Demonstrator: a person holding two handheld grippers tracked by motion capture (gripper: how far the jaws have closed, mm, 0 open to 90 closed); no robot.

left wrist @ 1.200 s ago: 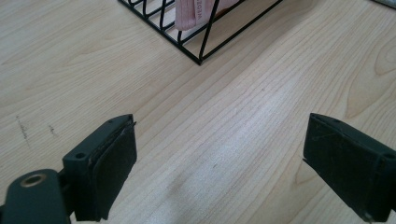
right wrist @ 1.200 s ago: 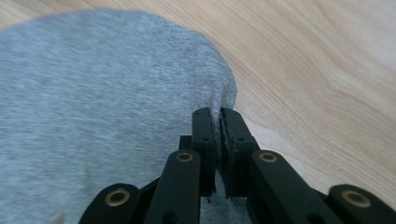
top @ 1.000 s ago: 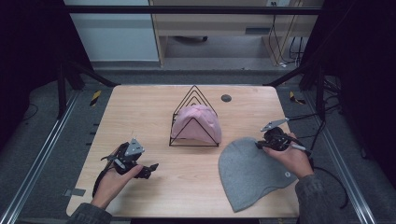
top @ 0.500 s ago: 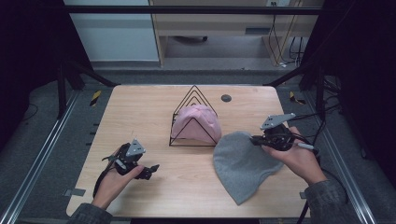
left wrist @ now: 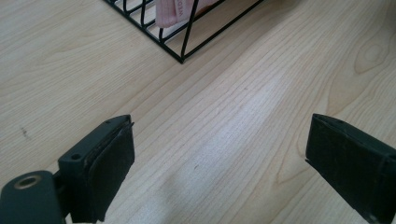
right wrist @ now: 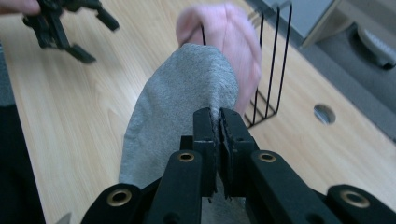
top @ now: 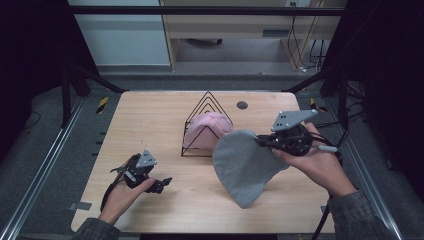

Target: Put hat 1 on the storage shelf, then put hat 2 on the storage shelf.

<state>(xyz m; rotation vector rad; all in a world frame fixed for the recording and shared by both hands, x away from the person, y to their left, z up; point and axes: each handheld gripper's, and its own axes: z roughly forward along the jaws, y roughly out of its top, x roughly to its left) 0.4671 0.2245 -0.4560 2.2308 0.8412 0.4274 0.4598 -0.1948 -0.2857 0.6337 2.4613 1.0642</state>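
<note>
At the right of the table (top: 150, 115), the right gripper (top: 270, 142) held a grey beanie (top: 242, 167) — jaws pressed shut on a fold of its edge, most of the cloth hanging free, its lowest part at or near the wood. The pinch was narrow; a quick swing could likely have pulled the fold loose, or the slack cloth could have snagged the wire rack (top: 206, 107) just to its left and dragged it. At centre stood that rack, black, triangular, holding one pink beanie (top: 207, 131) among its wires. At the near left, the left gripper (top: 159, 184) sat low over bare wood — jaws wide apart, empty, well apart from rack and cloth.
</note>
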